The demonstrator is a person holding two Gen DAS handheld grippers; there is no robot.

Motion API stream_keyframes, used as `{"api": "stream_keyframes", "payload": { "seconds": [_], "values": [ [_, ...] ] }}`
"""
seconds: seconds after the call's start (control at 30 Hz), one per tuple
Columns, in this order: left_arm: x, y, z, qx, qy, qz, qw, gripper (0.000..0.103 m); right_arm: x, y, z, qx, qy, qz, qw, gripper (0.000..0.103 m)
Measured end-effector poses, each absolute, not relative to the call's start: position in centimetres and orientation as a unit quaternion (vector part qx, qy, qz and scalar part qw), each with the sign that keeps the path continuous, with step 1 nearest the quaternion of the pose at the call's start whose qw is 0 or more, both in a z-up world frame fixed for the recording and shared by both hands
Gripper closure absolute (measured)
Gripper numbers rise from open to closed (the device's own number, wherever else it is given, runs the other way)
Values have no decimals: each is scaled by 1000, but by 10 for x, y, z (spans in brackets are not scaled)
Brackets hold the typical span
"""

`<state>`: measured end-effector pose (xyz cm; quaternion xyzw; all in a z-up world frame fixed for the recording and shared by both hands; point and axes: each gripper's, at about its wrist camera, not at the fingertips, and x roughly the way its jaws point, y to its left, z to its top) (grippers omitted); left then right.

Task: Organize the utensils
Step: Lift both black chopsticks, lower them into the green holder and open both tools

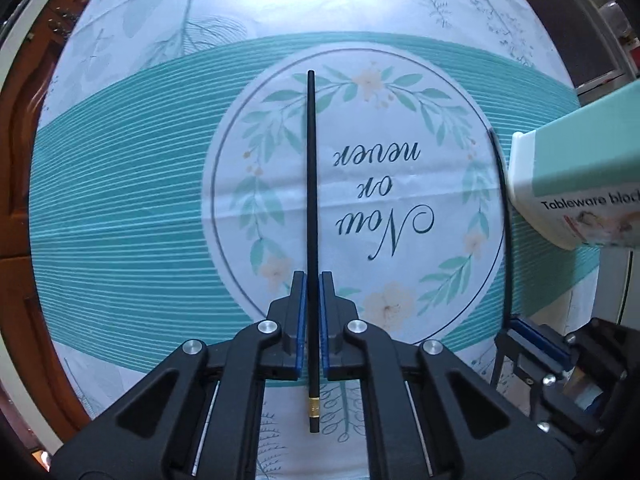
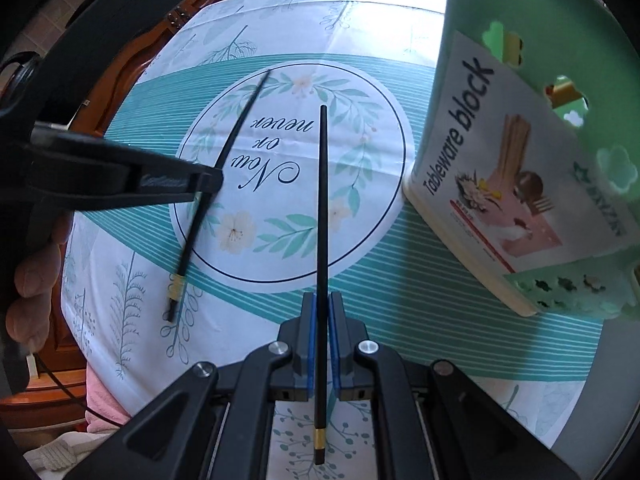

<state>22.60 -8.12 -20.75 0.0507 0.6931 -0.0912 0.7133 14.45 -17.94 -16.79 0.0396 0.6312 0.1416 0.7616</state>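
From the left wrist view, the left gripper (image 1: 313, 280) sits at the bottom centre, its blue-padded jaws pressed onto a slim black chopstick (image 1: 311, 200) with a gold band near its blunt end. The stick runs straight up the frame over a smooth printed tablecloth (image 1: 120, 200), teal stripes around a white circle of leaves and script. At the right edge stands a mint-green plastic holder (image 1: 580, 168) with a paper label; below it, the right gripper (image 1: 532, 340) shows in the lower right corner.

From the right wrist view, the right gripper (image 2: 322, 304) at bottom centre is clamped on a second chopstick (image 2: 322, 200), matte black with a gold band. On the left, the left gripper (image 2: 208, 184) pinches the first chopstick (image 2: 240, 120), which slants across the cloth (image 2: 400, 300). The holder (image 2: 500, 152), its walls pierced with flower-shaped holes, fills the upper right.
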Motion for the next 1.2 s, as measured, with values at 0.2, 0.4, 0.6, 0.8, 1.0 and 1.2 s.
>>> {"api": "stream_keyframes", "payload": {
  "seconds": [0.2, 0.4, 0.6, 0.8, 1.0, 1.2],
  "values": [
    [186, -73, -163, 22, 608, -139, 782, 100, 126, -184, -155, 66, 582, 174, 791, 98],
    [165, -68, -94, 21, 486, -180, 855, 100, 103, -192, -121, 98, 497, 201, 838, 98],
    [149, -77, -18, 12, 374, -222, 901, 100, 70, -202, -70, 109, 377, 205, 897, 98],
    [145, -106, 50, 9, 298, -264, 917, 100, 57, -234, -11, 123, 271, 183, 937, 98],
    [150, -142, 105, -6, 219, -306, 926, 100, 55, -267, 42, 124, 199, 140, 962, 98],
    [165, -171, 101, -41, 176, -324, 929, 100, 68, -287, 61, 101, 190, 92, 972, 98]
  ]
}}
